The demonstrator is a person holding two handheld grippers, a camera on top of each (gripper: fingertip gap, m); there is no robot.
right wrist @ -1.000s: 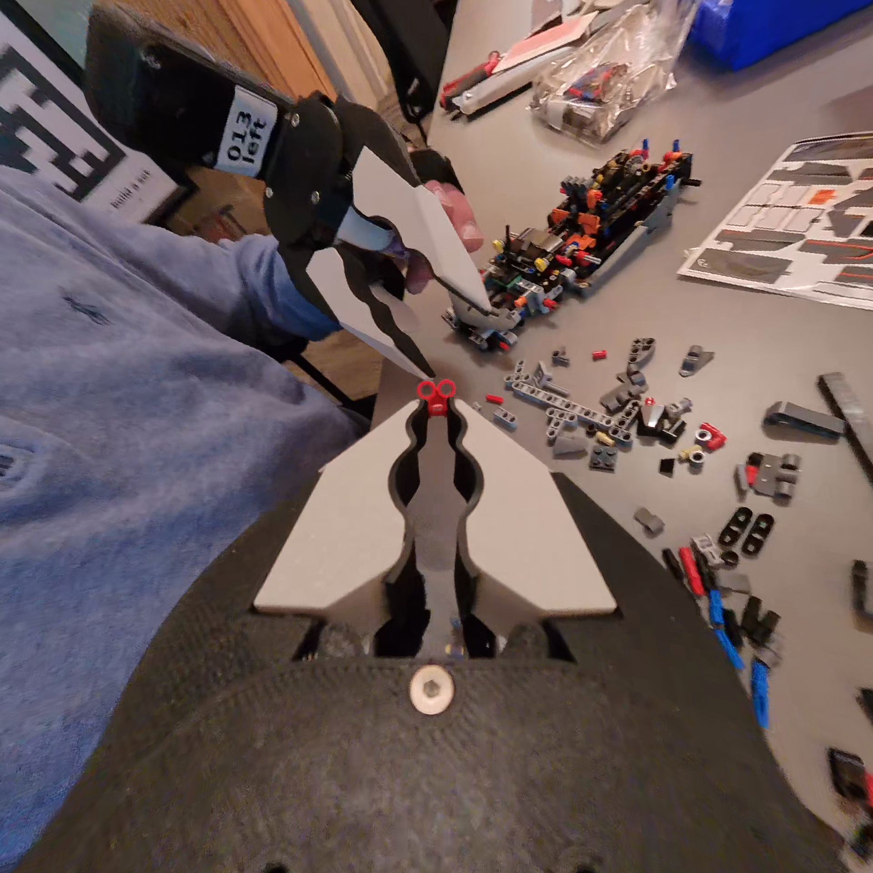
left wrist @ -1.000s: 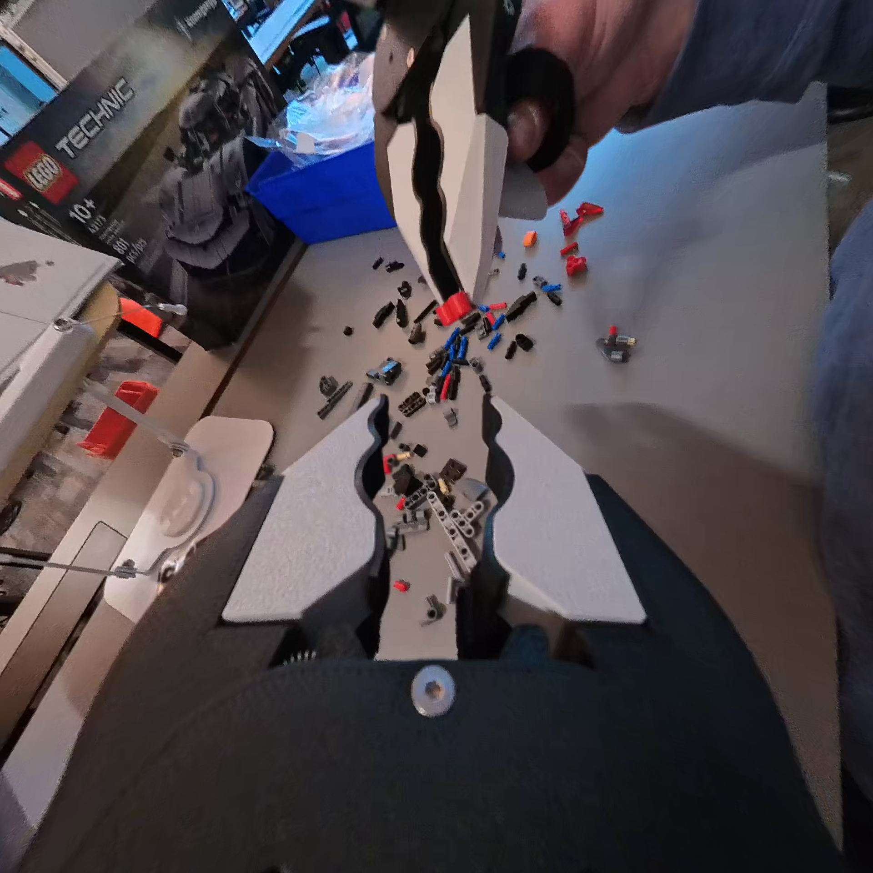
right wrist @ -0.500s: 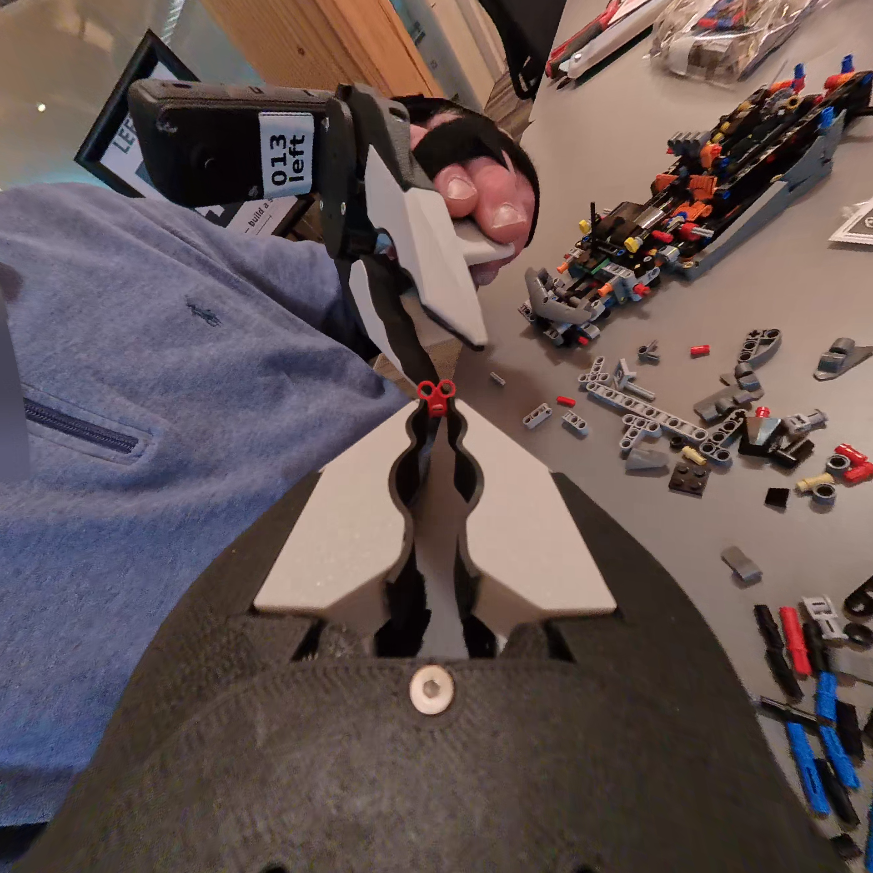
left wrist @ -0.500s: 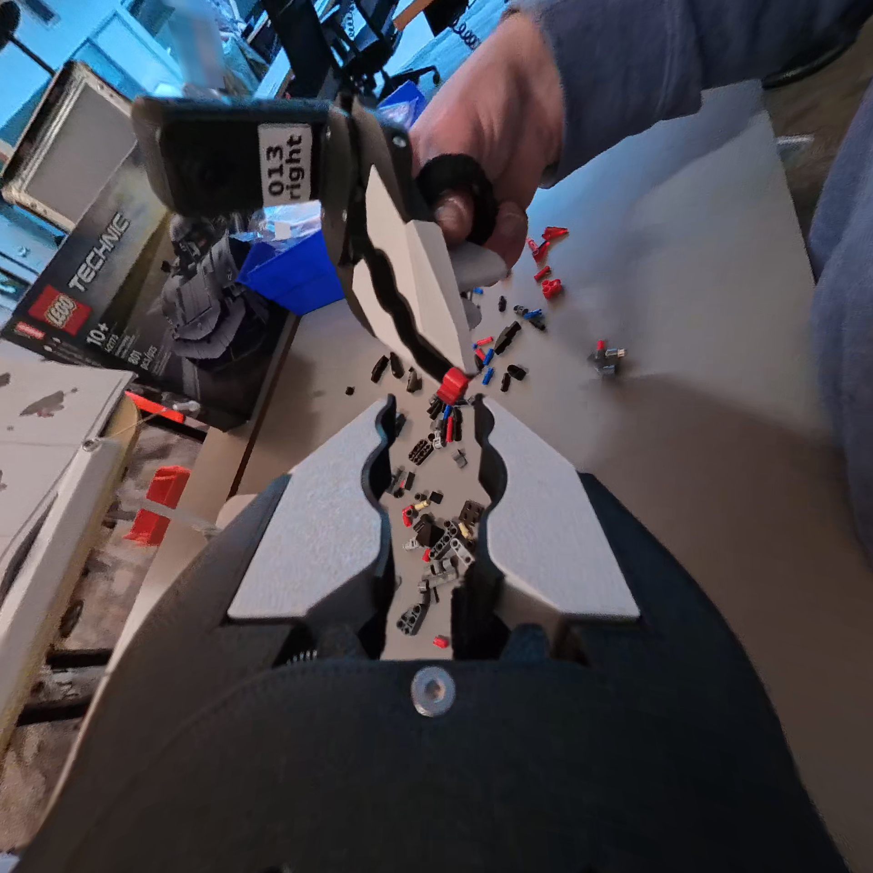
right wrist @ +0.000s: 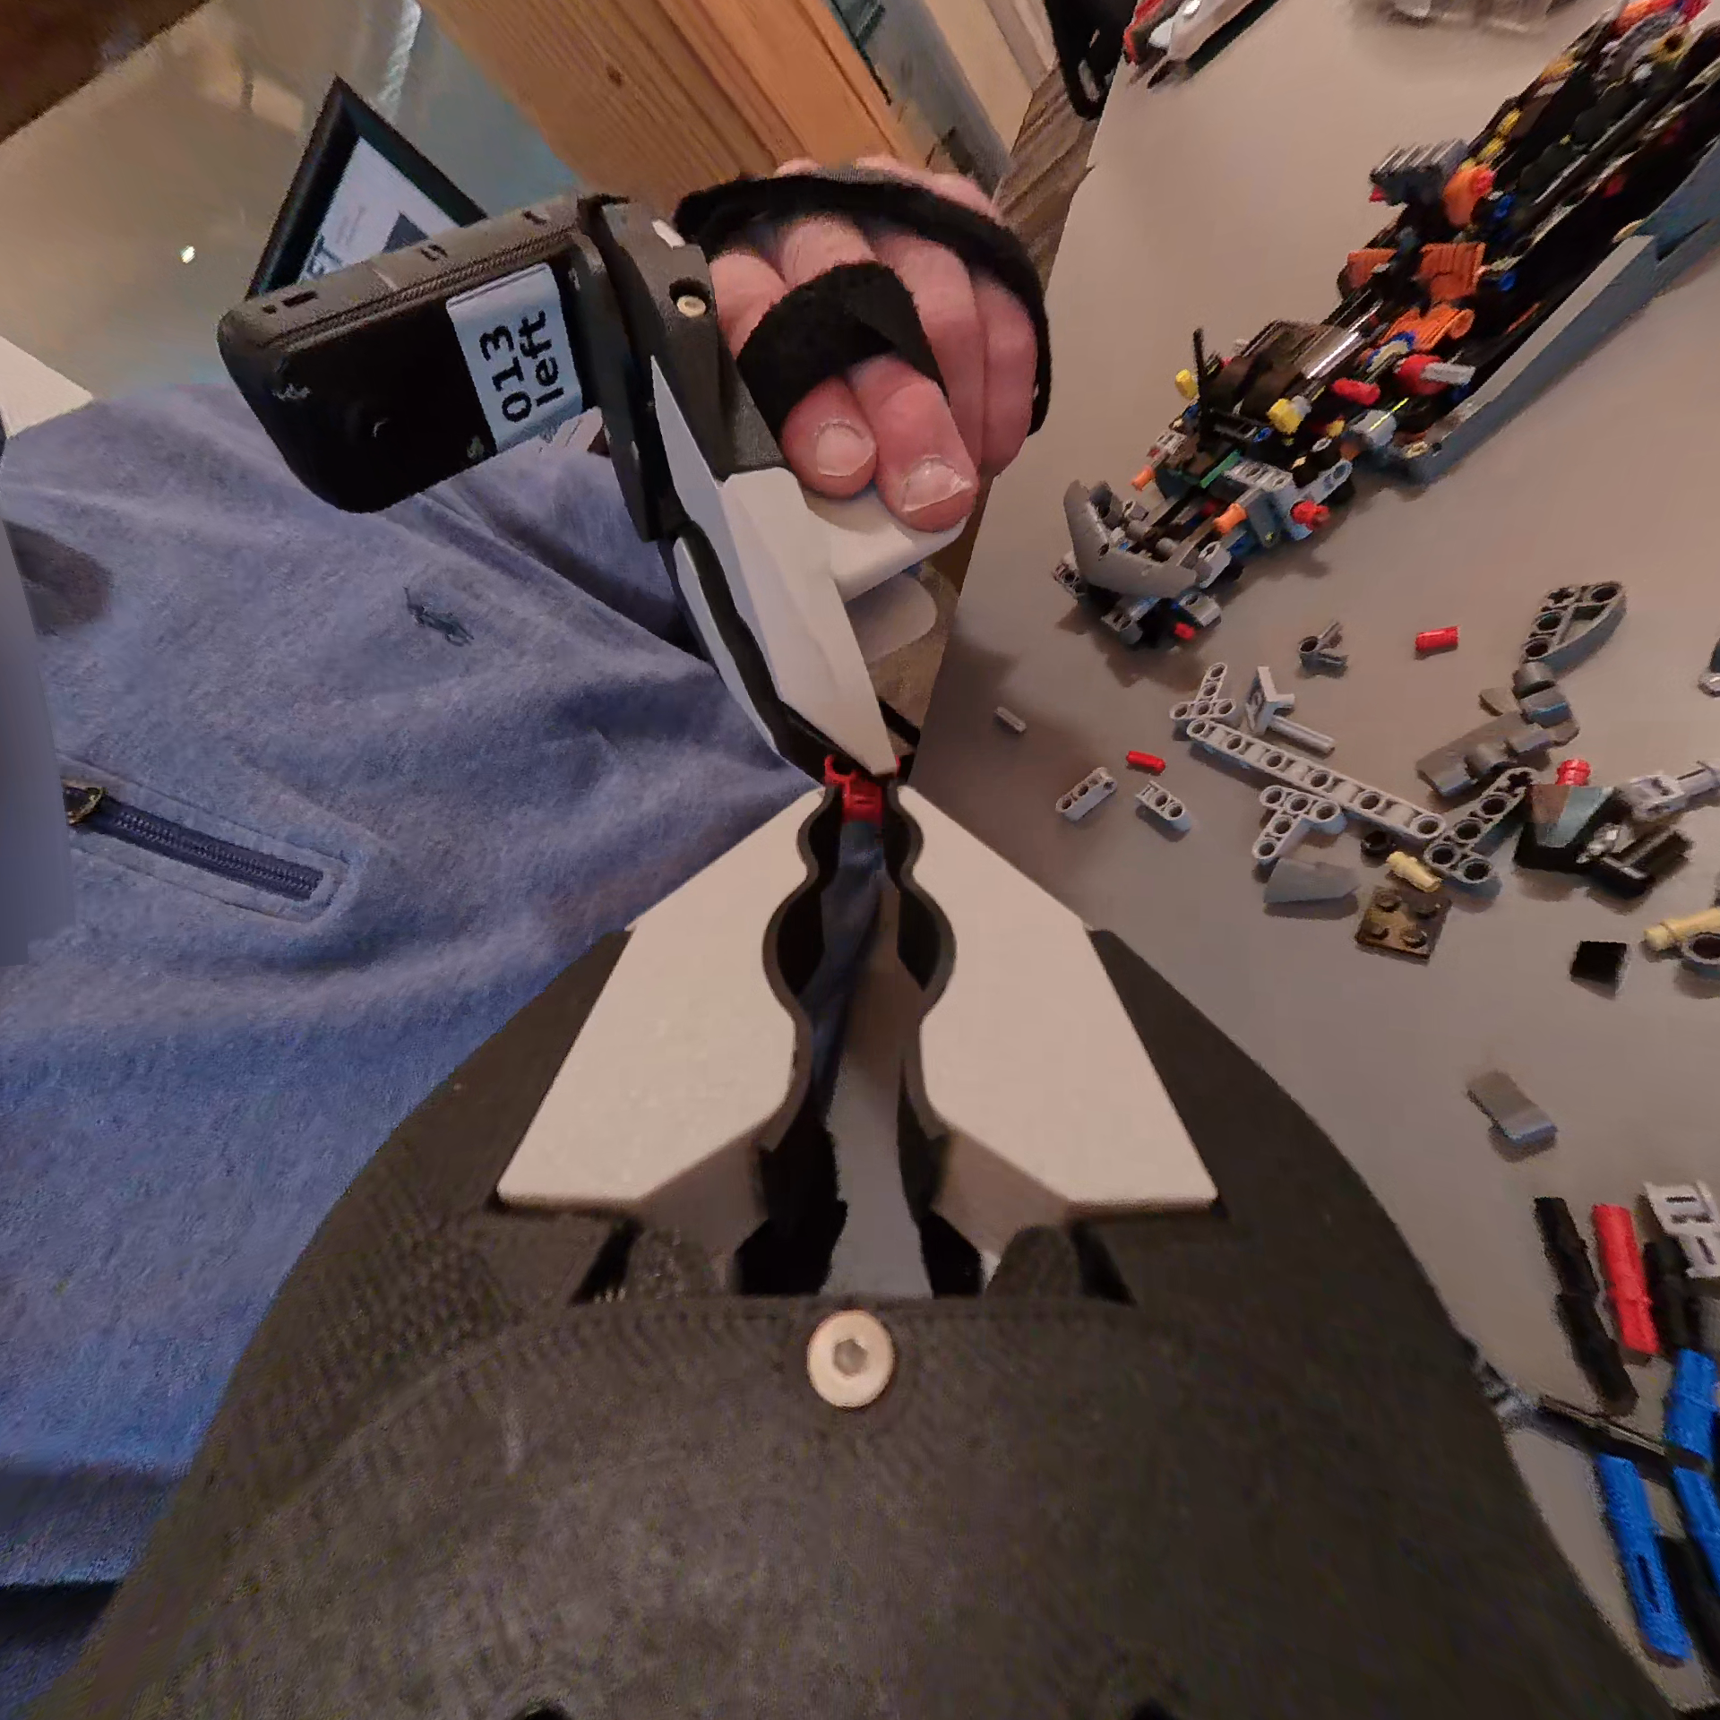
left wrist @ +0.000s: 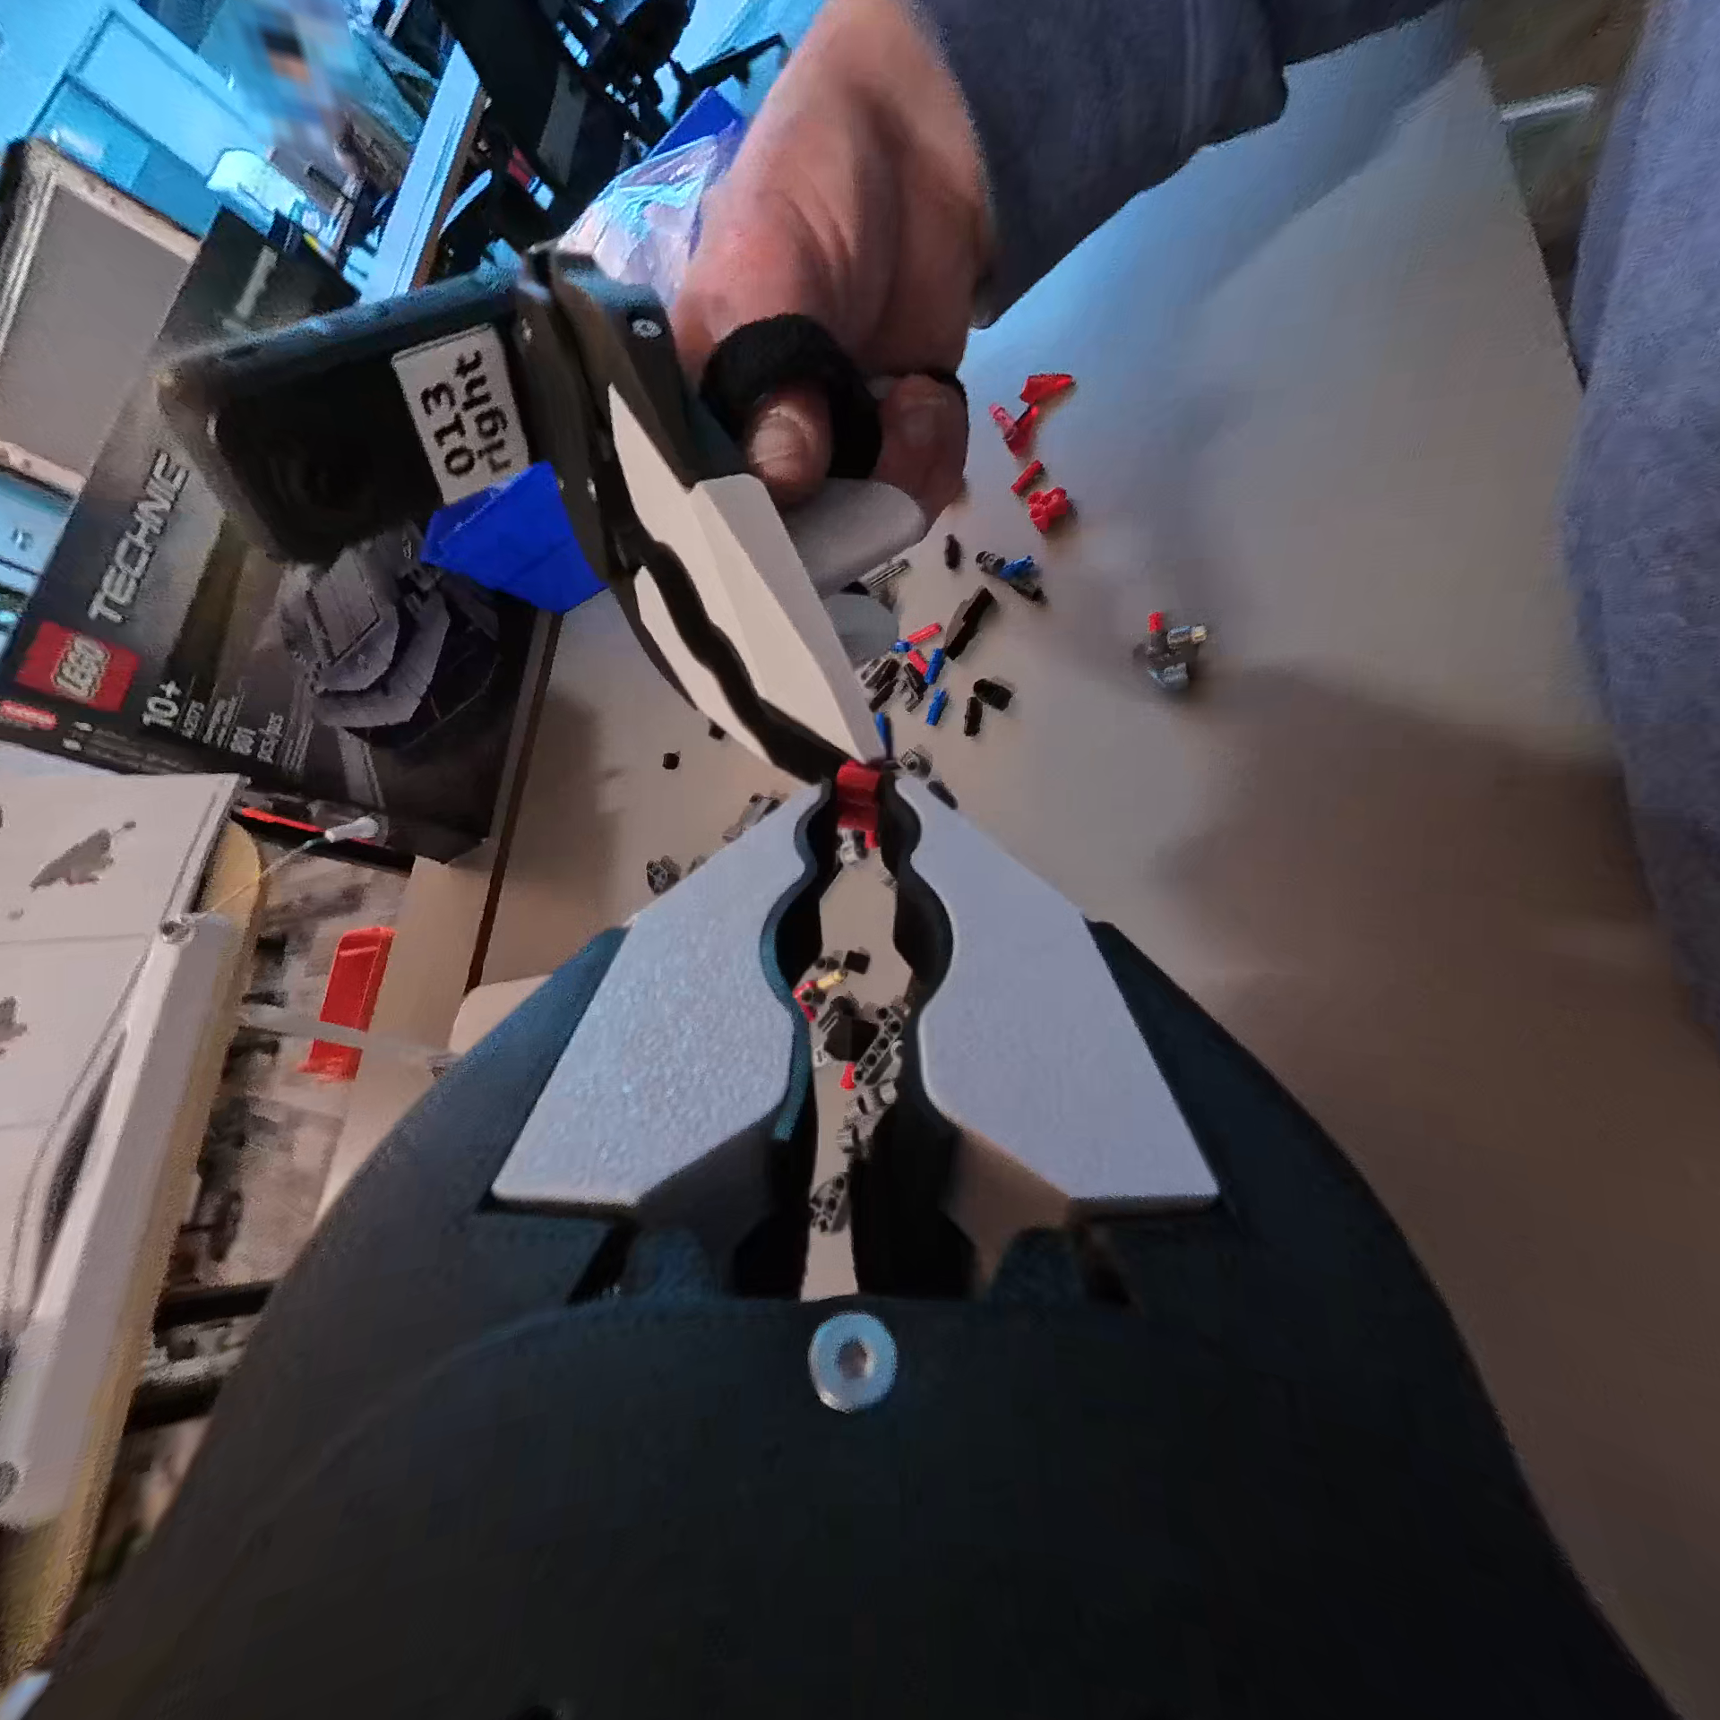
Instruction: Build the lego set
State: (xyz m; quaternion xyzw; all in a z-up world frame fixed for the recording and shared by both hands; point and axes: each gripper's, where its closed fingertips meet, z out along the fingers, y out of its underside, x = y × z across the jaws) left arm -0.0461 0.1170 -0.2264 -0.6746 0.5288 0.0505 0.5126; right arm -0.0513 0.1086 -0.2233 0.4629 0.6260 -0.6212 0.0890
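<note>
A small red connector piece point(left wrist: 856, 799) is held in the air between both grippers, which meet tip to tip. My left gripper point(left wrist: 858, 793) has its fingertips closed onto the piece from below in the left wrist view. My right gripper point(right wrist: 861, 800) is shut on the same red piece point(right wrist: 858, 793). In the left wrist view the right gripper point(left wrist: 861, 756) comes down from the upper left. In the right wrist view the left gripper point(right wrist: 870, 761) comes down from above. The partly built model point(right wrist: 1396, 372) lies on the grey table point(right wrist: 1163, 1024) at the far right.
Loose grey beams point(right wrist: 1322, 800), black, red and blue pins point(right wrist: 1638, 1303) lie scattered to the right. More small pieces point(left wrist: 940, 651) and a small grey assembly point(left wrist: 1168, 647) lie beyond the grippers. The set's box point(left wrist: 233, 605) and a blue bin point(left wrist: 512, 549) stand at the table's far left. My blue-sleeved body point(right wrist: 279, 791) is close. The partly built model point(right wrist: 1396, 372) is about 25 cm from both grippers' fingertips.
The two grippers have come together. My left gripper's fingers have narrowed from wide open onto the red piece that the right gripper carries.
</note>
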